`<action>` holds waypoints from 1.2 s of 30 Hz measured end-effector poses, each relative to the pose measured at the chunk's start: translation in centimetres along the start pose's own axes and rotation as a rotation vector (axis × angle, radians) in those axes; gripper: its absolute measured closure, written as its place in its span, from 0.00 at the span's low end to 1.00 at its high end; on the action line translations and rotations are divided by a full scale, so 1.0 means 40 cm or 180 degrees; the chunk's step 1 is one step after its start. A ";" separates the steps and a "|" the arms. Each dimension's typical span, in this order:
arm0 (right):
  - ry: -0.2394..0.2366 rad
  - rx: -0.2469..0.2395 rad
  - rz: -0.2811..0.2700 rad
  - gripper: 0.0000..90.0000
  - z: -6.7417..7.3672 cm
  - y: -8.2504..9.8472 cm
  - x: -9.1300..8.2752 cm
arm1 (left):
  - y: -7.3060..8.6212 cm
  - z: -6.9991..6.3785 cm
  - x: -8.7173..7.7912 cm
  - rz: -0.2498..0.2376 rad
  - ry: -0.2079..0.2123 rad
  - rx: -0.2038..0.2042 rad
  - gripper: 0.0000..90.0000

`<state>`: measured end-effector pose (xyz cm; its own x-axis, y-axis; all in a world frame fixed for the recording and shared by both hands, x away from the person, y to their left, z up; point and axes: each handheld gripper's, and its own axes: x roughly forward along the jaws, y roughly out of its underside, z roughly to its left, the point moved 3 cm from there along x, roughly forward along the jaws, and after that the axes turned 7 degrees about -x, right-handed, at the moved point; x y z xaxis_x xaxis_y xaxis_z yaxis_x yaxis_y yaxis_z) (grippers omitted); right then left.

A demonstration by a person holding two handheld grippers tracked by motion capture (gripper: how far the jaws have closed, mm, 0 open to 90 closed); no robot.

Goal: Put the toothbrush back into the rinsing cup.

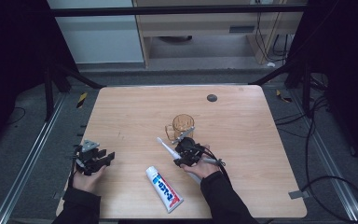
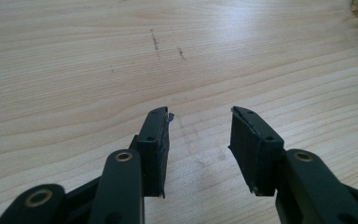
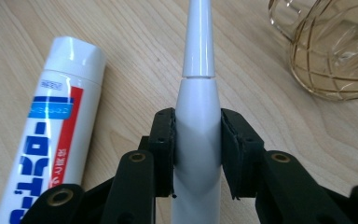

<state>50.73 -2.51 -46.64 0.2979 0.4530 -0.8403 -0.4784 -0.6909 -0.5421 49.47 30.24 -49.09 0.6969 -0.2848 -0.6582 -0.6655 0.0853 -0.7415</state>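
Dim workroom, dark frame rails and cables on the floor, pale wooden table (image 1: 242, 186) in the middle. Right claw (image 3: 197, 140) clamped on the white body of an electric toothbrush (image 3: 198, 121), pads pressing both flanks, neck and head running away toward 12 o'clock in the right gripper view; from above, toothbrush (image 1: 168, 148) just below table centre, tip toward 10 o'clock, right claw (image 1: 182, 151) at its thick end. By the look of it, pickup done: brush gripped and probably just clear of the wood, though contact underneath hard to tell. Likely left: carrying it over and standing it in the amber cup (image 1: 182, 125), close by at 12 o'clock from the claw, upright, mouth free. Left claw (image 1: 103, 157) at 9 o'clock near the table edge, jaws apart with nothing between them, bare wood ahead in the left gripper view (image 2: 200, 135). Toothpaste tube (image 1: 164, 189) flat at 6 o'clock, beside the brush, apart from it, not on the line to the cup. Small dark disc (image 1: 211, 98) at 12 o'clock near the far edge, well apart. Cup handle facing 9 o'clock, a possible snag.
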 end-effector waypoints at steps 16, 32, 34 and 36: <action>0.0130 0.0114 -0.0775 0.75 -0.015 -0.010 -0.112 | 0.000 -0.001 0.000 0.0001 -0.0005 0.0013 0.63; 0.0473 0.0362 -0.1814 0.75 -0.046 -0.014 -0.213 | 0.000 -0.001 0.000 -0.0012 -0.0016 0.0013 0.63; 0.0516 0.0400 -0.1906 0.75 -0.048 -0.016 -0.220 | 0.000 -0.001 0.000 -0.0010 -0.0018 0.0014 0.63; 0.0538 0.0457 -0.1988 0.75 -0.052 -0.019 -0.226 | 0.000 -0.001 0.000 -0.0011 -0.0019 0.0015 0.63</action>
<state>50.12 -7.25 -38.65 0.6749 0.6413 -0.3650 -0.2756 -0.2398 -0.9309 49.45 30.20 -49.07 0.7008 -0.2795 -0.6564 -0.6618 0.0888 -0.7444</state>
